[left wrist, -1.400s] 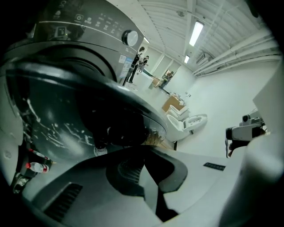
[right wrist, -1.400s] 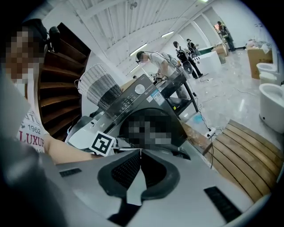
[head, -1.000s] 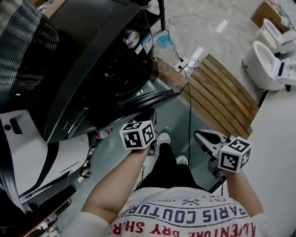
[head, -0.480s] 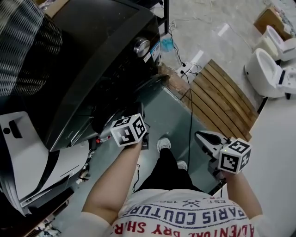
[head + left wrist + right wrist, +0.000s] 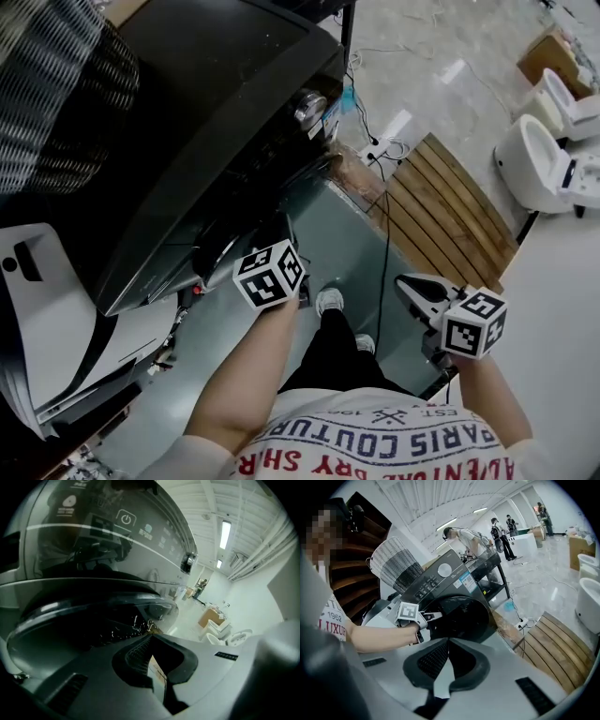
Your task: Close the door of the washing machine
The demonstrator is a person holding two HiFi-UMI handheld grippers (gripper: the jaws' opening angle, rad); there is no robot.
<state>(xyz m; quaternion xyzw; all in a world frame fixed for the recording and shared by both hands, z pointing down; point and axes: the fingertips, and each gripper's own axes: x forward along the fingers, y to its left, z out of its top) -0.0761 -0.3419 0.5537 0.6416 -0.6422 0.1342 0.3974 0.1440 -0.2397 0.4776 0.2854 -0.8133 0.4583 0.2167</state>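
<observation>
The dark washing machine (image 5: 216, 103) fills the upper left of the head view. Its round glass door (image 5: 461, 616) lies close against the machine's front; I cannot tell whether it is latched. My left gripper (image 5: 284, 234) is shut and empty, its tips at the left edge of the door (image 5: 291, 183). In the left gripper view the shut jaws (image 5: 150, 637) sit right before the dark door glass (image 5: 93, 620). My right gripper (image 5: 408, 281) hangs shut and empty to the right, away from the machine, above the floor. The right gripper view shows the left gripper (image 5: 438, 616) at the door.
A slatted wooden platform (image 5: 450, 197) lies to the right of the machine, with a power strip and cables (image 5: 384, 141) behind it. White toilets (image 5: 544, 159) stand at far right. A white appliance (image 5: 47, 309) sits at lower left. People (image 5: 504, 536) stand in the background.
The door has swung from wide open to near the machine's front. My left gripper has moved toward the machine with it. The right gripper has shifted only slightly.
</observation>
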